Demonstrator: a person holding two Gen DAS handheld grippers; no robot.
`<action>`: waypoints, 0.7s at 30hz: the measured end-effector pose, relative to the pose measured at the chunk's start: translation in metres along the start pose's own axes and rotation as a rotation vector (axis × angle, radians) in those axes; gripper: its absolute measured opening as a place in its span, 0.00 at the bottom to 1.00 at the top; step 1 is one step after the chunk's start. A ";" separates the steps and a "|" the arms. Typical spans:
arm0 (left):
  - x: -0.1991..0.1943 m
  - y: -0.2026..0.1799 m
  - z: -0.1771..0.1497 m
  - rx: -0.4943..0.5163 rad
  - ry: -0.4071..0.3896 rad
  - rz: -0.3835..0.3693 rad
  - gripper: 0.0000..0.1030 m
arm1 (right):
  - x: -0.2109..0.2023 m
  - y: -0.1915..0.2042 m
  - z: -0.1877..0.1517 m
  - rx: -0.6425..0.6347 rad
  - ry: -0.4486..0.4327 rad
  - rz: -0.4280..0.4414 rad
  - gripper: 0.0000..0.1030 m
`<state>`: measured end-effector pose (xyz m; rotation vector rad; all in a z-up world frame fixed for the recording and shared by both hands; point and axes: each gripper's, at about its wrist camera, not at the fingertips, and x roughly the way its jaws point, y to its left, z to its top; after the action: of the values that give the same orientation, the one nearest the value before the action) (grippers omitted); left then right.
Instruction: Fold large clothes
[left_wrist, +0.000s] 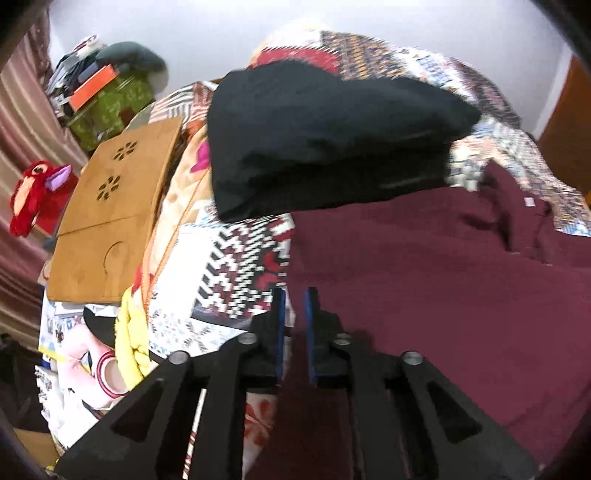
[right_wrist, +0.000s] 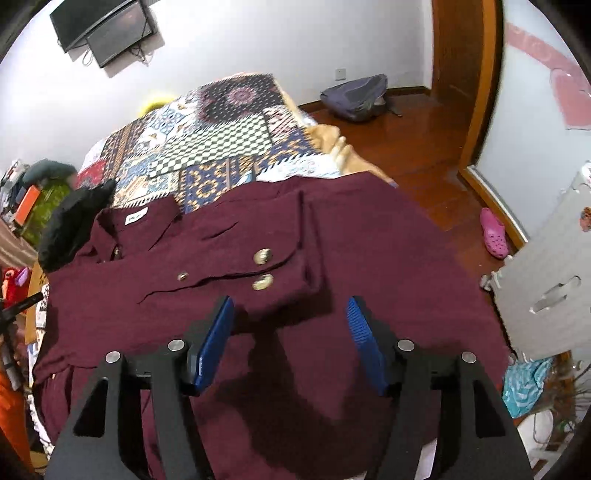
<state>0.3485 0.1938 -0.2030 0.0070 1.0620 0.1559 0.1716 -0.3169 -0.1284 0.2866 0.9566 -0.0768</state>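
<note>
Here a maroon woven garment (right_wrist: 332, 236) lies spread on the patchwork-quilted bed (right_wrist: 207, 147), its cuffed sleeve (right_wrist: 266, 273) folded across, metal buttons (right_wrist: 263, 255) shining; the white neck label (right_wrist: 136, 216) is unreadable. The right hand-held gripper (right_wrist: 291, 314) hovers spread; the left hand-held gripper (left_wrist: 294, 299) is nearly pressed together, pinching nothing. A black folded cloth (left_wrist: 325, 140) lies nearby.

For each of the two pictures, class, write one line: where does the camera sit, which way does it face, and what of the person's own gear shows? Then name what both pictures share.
Left wrist view: sits on the left claw, looks down over the bed's left side at a black garment and a wooden board; only the nearly closed claw shows.
Right wrist view: sits on the right claw, looks down at the maroon dress towards the door side; only the open, empty claw shows.
Shared: maroon dress, black garment, patchwork bedspread.
</note>
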 end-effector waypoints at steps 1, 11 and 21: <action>-0.006 -0.005 0.000 0.005 -0.010 -0.009 0.21 | -0.006 -0.006 0.000 0.016 -0.012 0.003 0.58; -0.081 -0.085 0.003 0.116 -0.146 -0.136 0.60 | -0.044 -0.063 0.004 0.168 -0.114 -0.023 0.59; -0.108 -0.159 -0.006 0.184 -0.157 -0.286 0.64 | -0.031 -0.139 -0.026 0.390 -0.060 -0.019 0.59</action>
<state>0.3117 0.0223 -0.1246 0.0328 0.9072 -0.1984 0.1061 -0.4448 -0.1458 0.6311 0.8809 -0.2890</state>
